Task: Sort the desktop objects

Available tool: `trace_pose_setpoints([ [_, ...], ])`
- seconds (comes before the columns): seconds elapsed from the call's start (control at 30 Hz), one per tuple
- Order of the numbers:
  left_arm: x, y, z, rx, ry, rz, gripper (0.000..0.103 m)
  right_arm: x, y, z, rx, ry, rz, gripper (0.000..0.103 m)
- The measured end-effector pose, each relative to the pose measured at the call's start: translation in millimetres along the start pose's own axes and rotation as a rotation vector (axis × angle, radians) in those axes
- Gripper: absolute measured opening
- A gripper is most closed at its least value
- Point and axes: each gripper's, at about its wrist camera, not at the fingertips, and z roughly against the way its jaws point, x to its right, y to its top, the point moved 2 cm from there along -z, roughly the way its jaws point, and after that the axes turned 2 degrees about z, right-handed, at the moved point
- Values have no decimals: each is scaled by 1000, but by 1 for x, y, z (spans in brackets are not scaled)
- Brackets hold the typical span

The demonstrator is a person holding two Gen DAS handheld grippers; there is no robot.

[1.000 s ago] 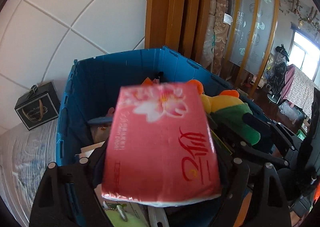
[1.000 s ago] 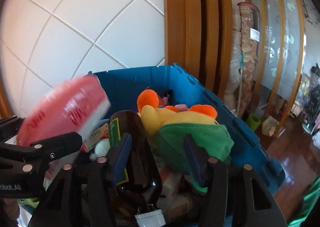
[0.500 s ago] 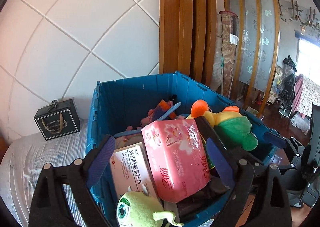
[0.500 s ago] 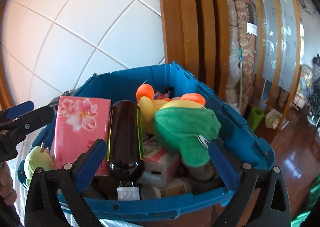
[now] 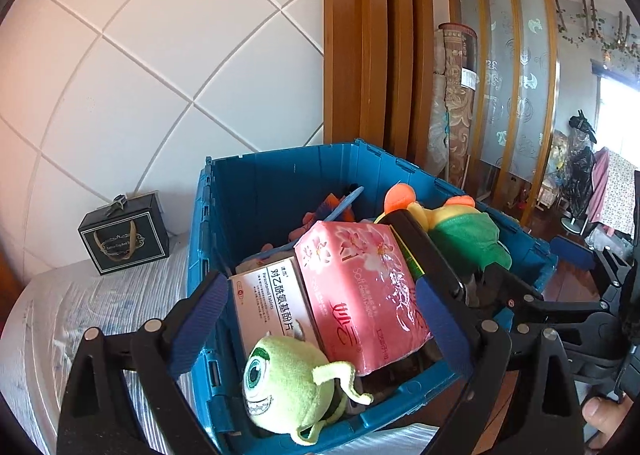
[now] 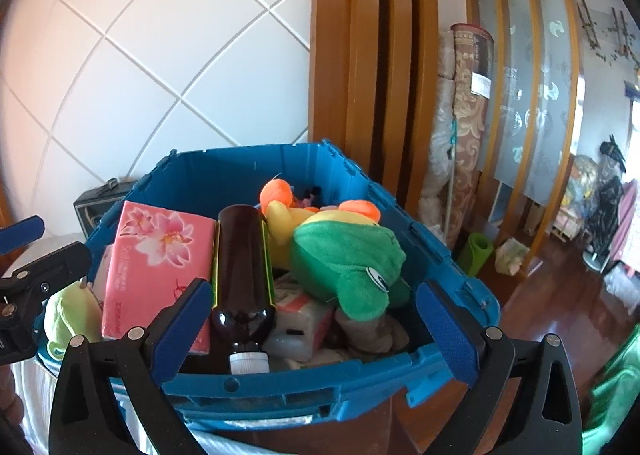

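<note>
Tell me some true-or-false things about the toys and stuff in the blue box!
1. The pink tissue pack lies in the blue box. True.
2. The left gripper holds the tissue pack. False: it is open and holds nothing.
3. The brown bottle lies beside the tissue pack, cap towards the camera. True.
4. The green one-eyed plush is on the floor. False: it sits in the box at its near edge.
5. The right gripper is shut on the bottle. False: it is open.
</note>
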Motion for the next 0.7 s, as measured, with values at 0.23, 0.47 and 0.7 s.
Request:
trace_pose_setpoints([
  [0.23,-2,-6,2,-2,18,0,96,4,-5,-6,-15,7,-10,103],
  [0.47,-8,-6,3,7,17,16,96,9,-7,-12,-31,11,-27,103],
  [0.7,-5,-4,0,9,8,10,96,12,-7,-18,-43,7,-33,103],
])
